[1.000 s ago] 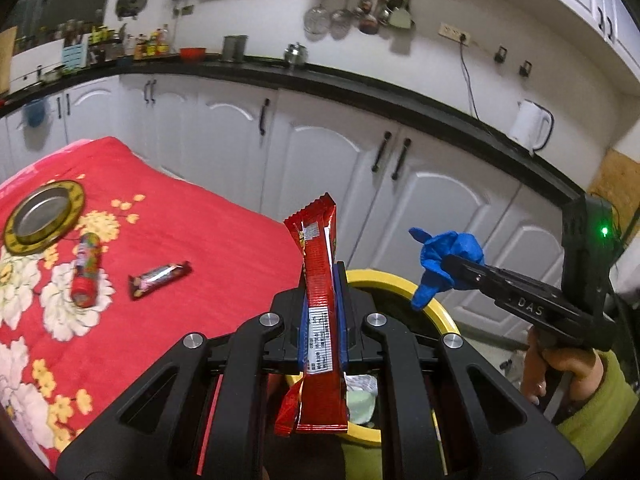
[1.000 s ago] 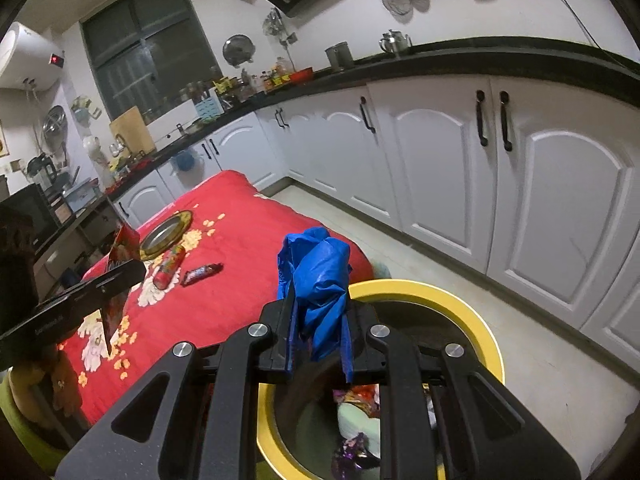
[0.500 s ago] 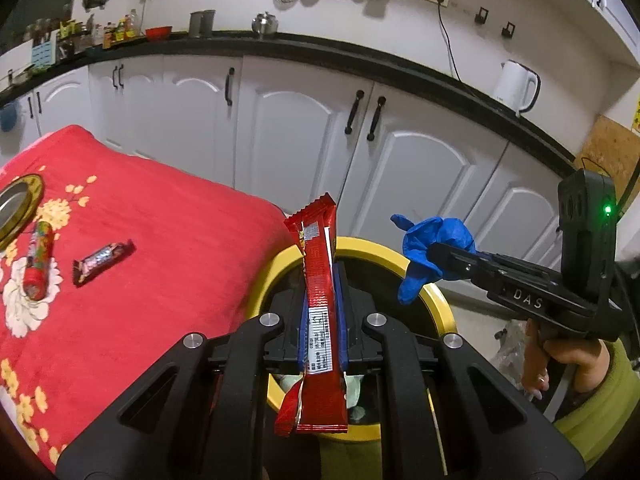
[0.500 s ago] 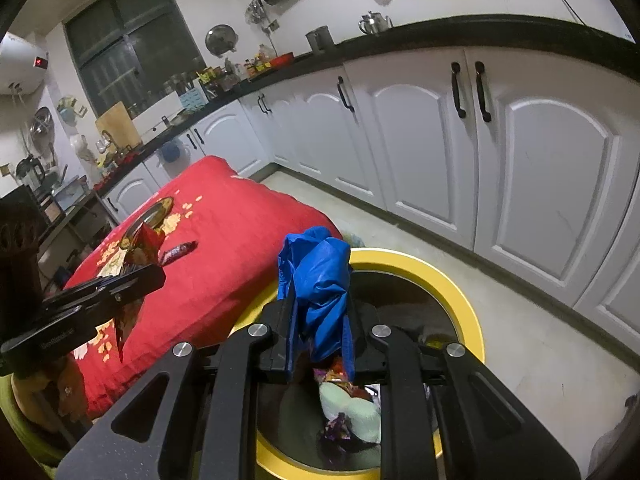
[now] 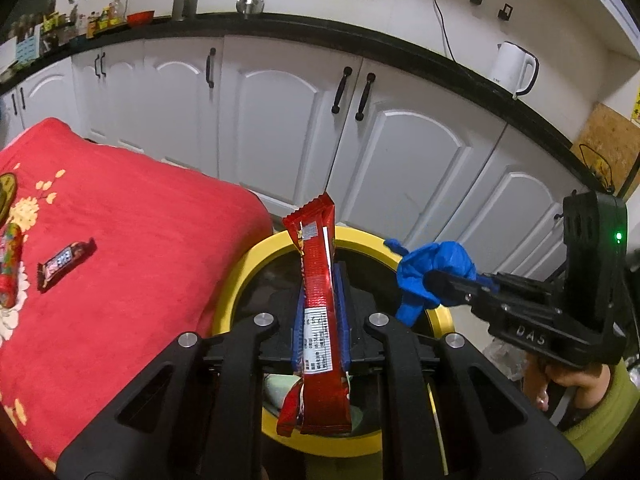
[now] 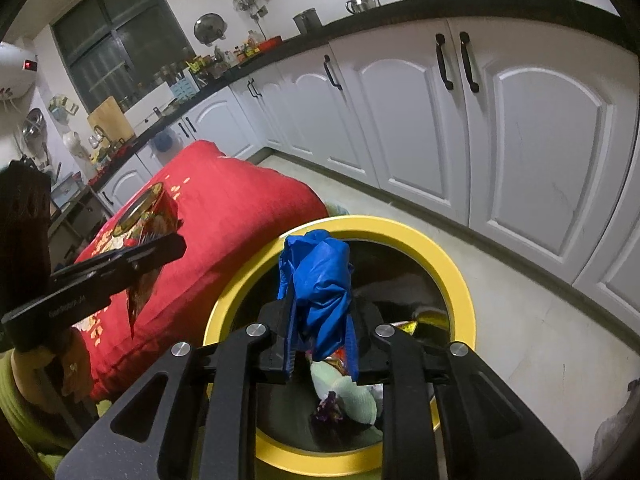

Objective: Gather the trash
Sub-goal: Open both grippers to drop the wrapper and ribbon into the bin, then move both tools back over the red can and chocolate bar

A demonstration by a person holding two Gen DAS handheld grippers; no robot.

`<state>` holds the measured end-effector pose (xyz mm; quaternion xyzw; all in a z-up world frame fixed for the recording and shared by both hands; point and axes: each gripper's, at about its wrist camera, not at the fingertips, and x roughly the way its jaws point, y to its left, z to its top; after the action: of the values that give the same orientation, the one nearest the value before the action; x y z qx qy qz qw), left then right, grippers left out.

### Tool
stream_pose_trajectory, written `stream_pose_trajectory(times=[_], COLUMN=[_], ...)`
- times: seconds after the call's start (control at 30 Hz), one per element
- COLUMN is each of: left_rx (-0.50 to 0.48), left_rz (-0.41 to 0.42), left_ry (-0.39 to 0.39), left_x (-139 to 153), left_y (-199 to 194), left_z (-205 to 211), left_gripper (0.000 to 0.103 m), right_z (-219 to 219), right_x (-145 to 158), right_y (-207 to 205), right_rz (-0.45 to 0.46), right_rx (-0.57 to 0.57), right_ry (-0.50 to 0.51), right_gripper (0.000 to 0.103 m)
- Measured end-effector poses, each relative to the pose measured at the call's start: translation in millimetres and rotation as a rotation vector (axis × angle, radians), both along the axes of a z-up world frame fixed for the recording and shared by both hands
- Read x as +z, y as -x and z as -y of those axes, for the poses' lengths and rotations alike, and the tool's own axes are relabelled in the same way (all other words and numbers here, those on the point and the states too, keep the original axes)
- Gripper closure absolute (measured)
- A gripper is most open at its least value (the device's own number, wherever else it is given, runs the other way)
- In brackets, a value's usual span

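Observation:
My left gripper (image 5: 322,308) is shut on a long red snack wrapper (image 5: 318,276), held upright over the near rim of a yellow-rimmed trash bin (image 5: 236,280). My right gripper (image 6: 320,320) holds a crumpled blue wad (image 6: 320,276), like a glove or bag, above the bin's open mouth (image 6: 460,280). Its jaws are opening, and the wad still stands between the pads. Each view shows the other gripper: the right gripper (image 5: 436,280) with the blue wad (image 5: 436,260), the left gripper (image 6: 172,246) with the red wrapper (image 6: 136,300). Other trash (image 6: 348,392) lies inside the bin.
A table under a red flowered cloth (image 5: 140,240) stands left of the bin, with a dark candy wrapper (image 5: 66,260), a red tube (image 5: 10,264) and a gold-rimmed metal plate (image 6: 140,204) on it. White kitchen cabinets (image 5: 280,120) run behind, with bare floor (image 6: 520,320) between.
Both grippers have sunk toward the bin, which now fills more of each view. The red table has slid to the left. The right jaws stand a little wider around the blue wad.

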<state>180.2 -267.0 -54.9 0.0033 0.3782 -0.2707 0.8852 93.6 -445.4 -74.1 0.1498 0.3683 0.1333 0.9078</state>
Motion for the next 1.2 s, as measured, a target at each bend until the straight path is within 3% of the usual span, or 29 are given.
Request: stream_pose_trajectory(times=[0.13, 0.17, 0.4, 0.5, 0.67, 0.9, 1.2], left_rx=[-0.003, -0.001, 0.052, 0.114, 0.214, 0.341, 0.455], left_rz=[-0.007, -0.008, 0.010, 0.044, 0.090, 0.155, 0.179], left_ry=[-0.003, -0.004, 0.004, 0.008, 0.007, -0.014, -0.005], left_x=[-3.1, -3.6, -0.3, 6.3, 17.8, 31.2, 39.2], left_y=[-2.9, -3.2, -4.7, -6.9, -10.2, -15.9, -19.8], left_z=[3.7, 3.5, -10.4, -31.1, -67.9, -123.6, -183.4], left_gripper=[0.094, 0.089, 0.032, 0.019, 0.011, 0.011, 0.011], right_z=[0.2, 0.4, 3.7, -1.3, -24.6, -74.8, -151.1], right_x=[-3.6, -4.1, -2.1, 2.1, 12.9, 33.8, 54.5], right_y=[2.4, 2.9, 1.8, -0.6, -11.2, -30.1, -60.3], right_rz=[-0.012, -0.014, -0.005, 0.011, 0.038, 0.079, 0.127], right_rx=[0.000, -0.001, -0.042, -0.038, 0.009, 0.102, 0.251], right_ry=[0.002, 0.003, 0.035, 0.047, 0.058, 0.063, 0.089], right_gripper=[0.078, 0.075, 0.053, 0.052, 0.049, 0.045, 0.044])
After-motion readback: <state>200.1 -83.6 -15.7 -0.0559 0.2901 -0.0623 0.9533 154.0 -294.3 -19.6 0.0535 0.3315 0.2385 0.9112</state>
